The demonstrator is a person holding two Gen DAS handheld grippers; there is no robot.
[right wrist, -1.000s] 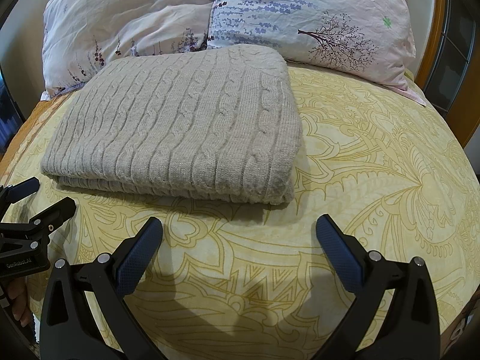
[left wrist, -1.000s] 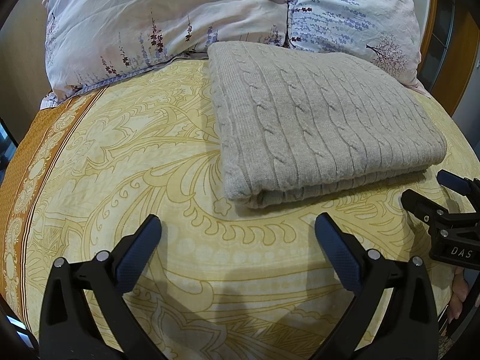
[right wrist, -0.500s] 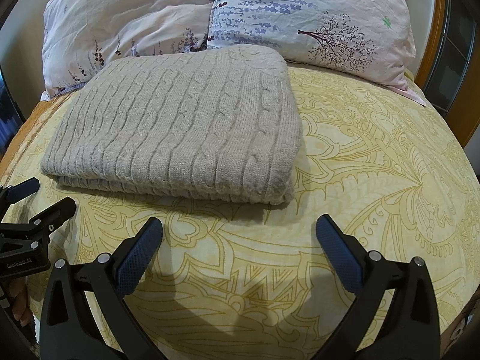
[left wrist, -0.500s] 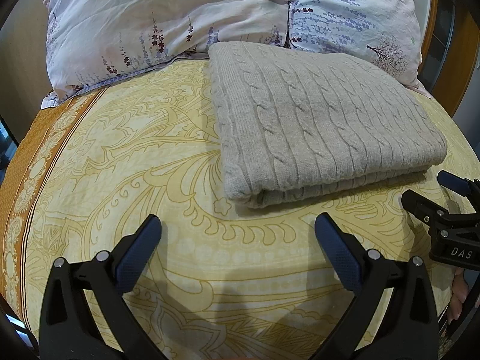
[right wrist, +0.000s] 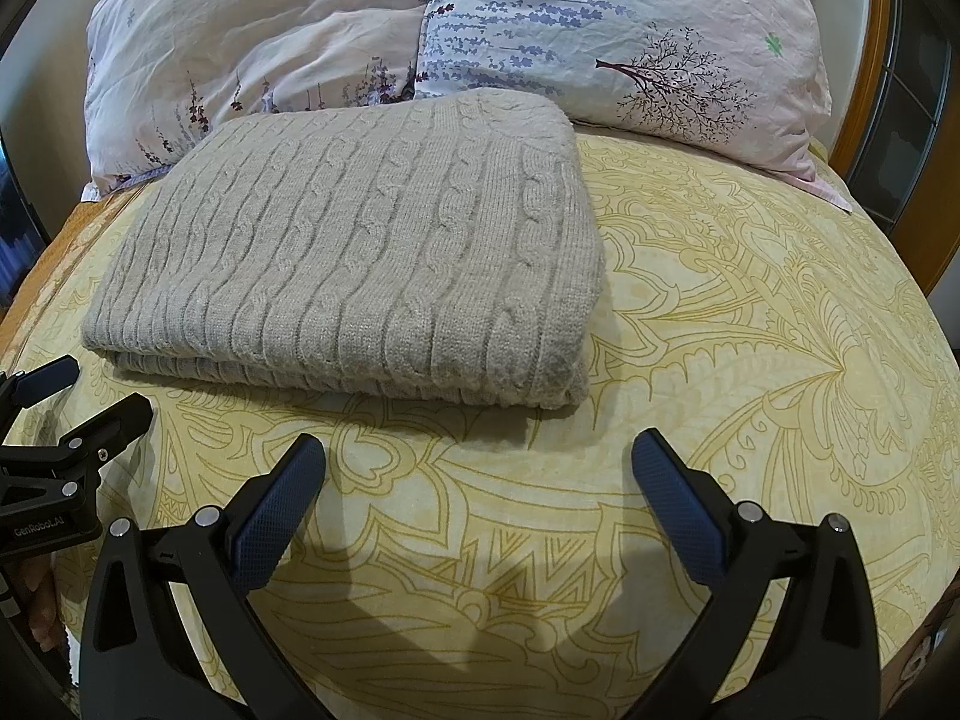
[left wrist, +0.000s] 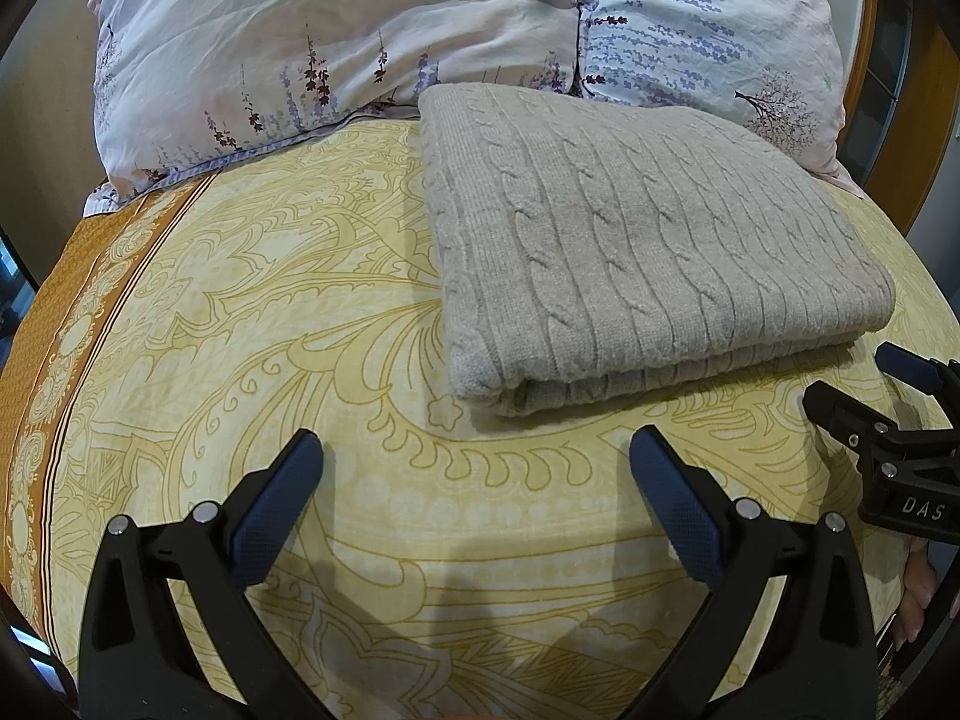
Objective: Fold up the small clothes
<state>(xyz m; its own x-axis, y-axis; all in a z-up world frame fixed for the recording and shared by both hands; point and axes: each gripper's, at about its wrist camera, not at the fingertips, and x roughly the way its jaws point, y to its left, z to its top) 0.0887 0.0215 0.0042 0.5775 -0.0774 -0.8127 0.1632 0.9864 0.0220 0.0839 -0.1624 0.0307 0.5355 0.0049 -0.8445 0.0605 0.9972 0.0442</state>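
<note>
Left wrist view: the left gripper [left wrist: 474, 468] hangs with jaws spread wide, holding nothing, over the yellow patterned bedspread [left wrist: 240, 330] near the bed's foot edge.
Right wrist view: the right gripper [right wrist: 477, 468] is likewise spread wide and holds nothing, above the same bedspread [right wrist: 750, 360].
Side by side: each tool shows at the rim of the other's frame, the right gripper [left wrist: 864, 390] at the left view's right edge, the left gripper [right wrist: 90, 396] at the right view's left edge.
Sweater: a grey cable-knit sweater [left wrist: 636, 252] lies folded into a neat rectangle just ahead of both grippers, apart from their fingertips, toward the head of the bed [right wrist: 354, 264].
Pillows: two floral pillows [left wrist: 336, 42] [right wrist: 606, 30] stand side by side at the bed's head edge, the sweater's far edge touching them.
</note>
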